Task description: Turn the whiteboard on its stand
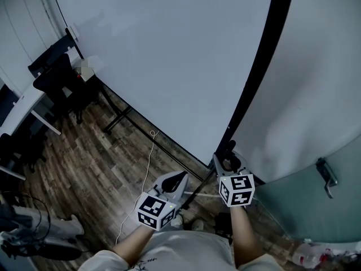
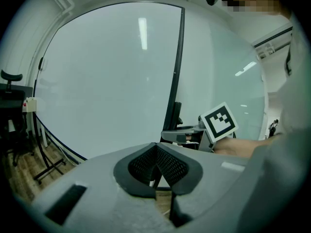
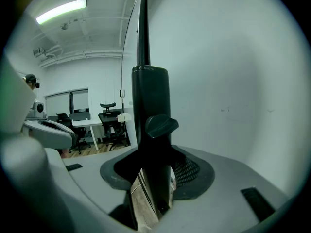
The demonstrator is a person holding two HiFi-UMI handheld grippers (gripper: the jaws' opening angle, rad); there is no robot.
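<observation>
Wood-plank floor (image 1: 96,162) underfoot, seen from steeply above. Standing on it and filling most of the head view, a large blank whiteboard (image 1: 169,55), with the dark upright post (image 1: 256,78) of its stand along its right edge. Left of the whiteboard, black office chairs (image 1: 59,78) at a white desk (image 1: 22,109). Below the whiteboard's lower edge, a dark stand foot (image 1: 118,117) flat on the planks and a thin white cable (image 1: 148,162) trailing toward the person. Right of the whiteboard, a pale green door pane with a metal handle (image 1: 327,176).

On the post, near the whiteboard's lower right corner, the right gripper (image 1: 228,161), clamped: one jaw on each side of the dark bar, pads pressed against it. Just above the jaws in the right gripper view, a dark knob (image 3: 160,125) on the post. Its marker cube (image 1: 237,189) turned up toward the head camera.

In front of the whiteboard's lower edge, just left of the post, the left gripper (image 1: 179,179), apart from both board and post. Jaws together at the tips, nothing between them. Points at the whiteboard's face, with the post and the other gripper off to the right in the left gripper view.
</observation>
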